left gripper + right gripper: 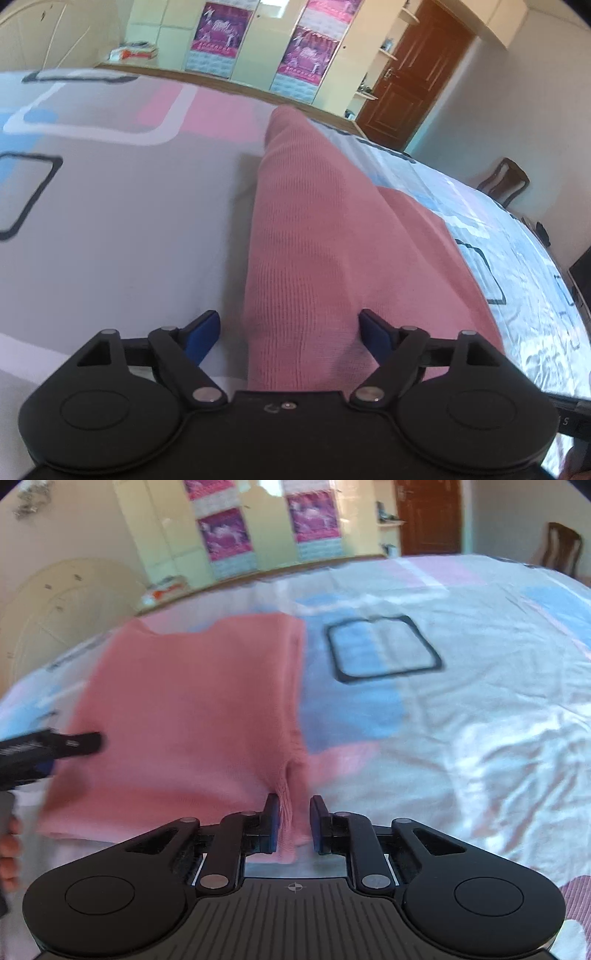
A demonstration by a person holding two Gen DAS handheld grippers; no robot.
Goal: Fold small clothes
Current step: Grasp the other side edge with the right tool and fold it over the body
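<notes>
Folding step: a pink knit garment point(184, 716) lies spread flat on a bed point(461, 709) with a patterned sheet.
Left tongs point(290, 332): spread wide, blue pads either side of a raised ridge of the knit, not pressing it.
Right tongs point(293, 825): nearly together around a bunched corner of the hem; a small gap shows, so no firm pinch (blurred here).
Handling: soft, light, stretchy ribbed knit; likely to sag and drag on the sheet.
Where to grip: probably best at the hem corners or a folded edge, through both layers.
Background: wardrobe point(177, 528) with posters, a brown door point(417, 77).
</notes>
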